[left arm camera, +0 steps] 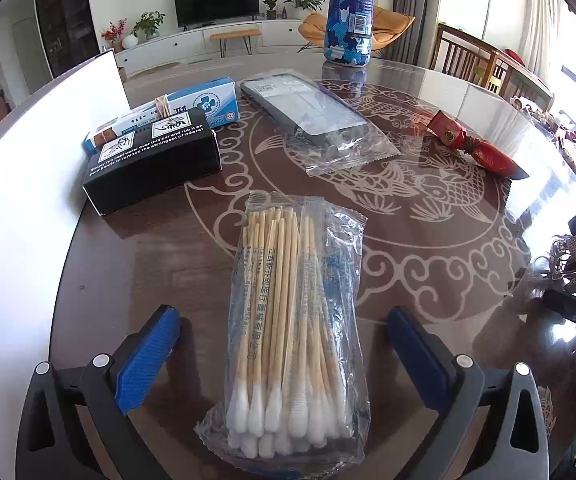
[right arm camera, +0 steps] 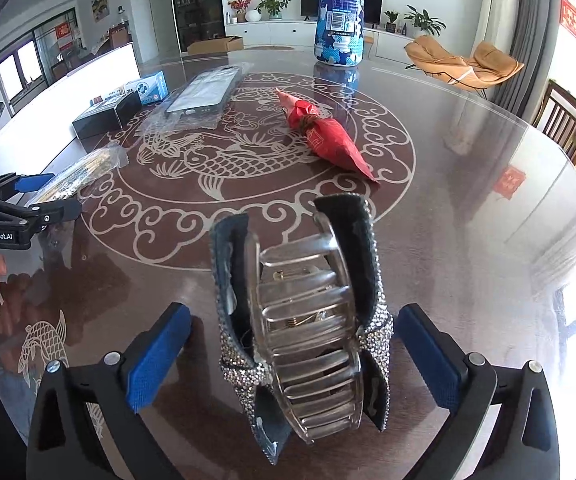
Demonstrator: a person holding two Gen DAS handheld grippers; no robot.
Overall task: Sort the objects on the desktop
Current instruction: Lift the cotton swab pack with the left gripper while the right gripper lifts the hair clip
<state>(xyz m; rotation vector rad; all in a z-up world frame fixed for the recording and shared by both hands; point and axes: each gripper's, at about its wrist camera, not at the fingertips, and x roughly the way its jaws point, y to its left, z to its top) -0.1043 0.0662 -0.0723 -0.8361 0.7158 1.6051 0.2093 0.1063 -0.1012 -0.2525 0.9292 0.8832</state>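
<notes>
Objects on the round glass-topped table (left arm camera: 428,264): bag of cotton swabs (left arm camera: 292,336) near the front edge; black box (left arm camera: 156,164) and blue-white box (left arm camera: 192,106) side by side toward the left edge; bagged phone case (left arm camera: 312,114) and red wrapped packet (left arm camera: 472,144) mid-table; upright blue camouflage can (left arm camera: 350,12) at the far edge; rhinestone hair claw (right arm camera: 308,320) toward the right.

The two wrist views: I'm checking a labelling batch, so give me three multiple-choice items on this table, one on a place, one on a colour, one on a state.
1. Where does the cotton swab pack lie?
A. between the left gripper's fingers
B. on the black box
C. under the bottle

2. What colour is the twisted wrapper?
A. green
B. red
C. white

3. How does the right gripper stand at the hair claw clip?
A. shut on it
B. open, pads clear of it
C. out of view

Key: 1 A, the left gripper has a blue pad on each side of it; 2 B, plainly red; 3 B, gaps show beside both pads.
</notes>
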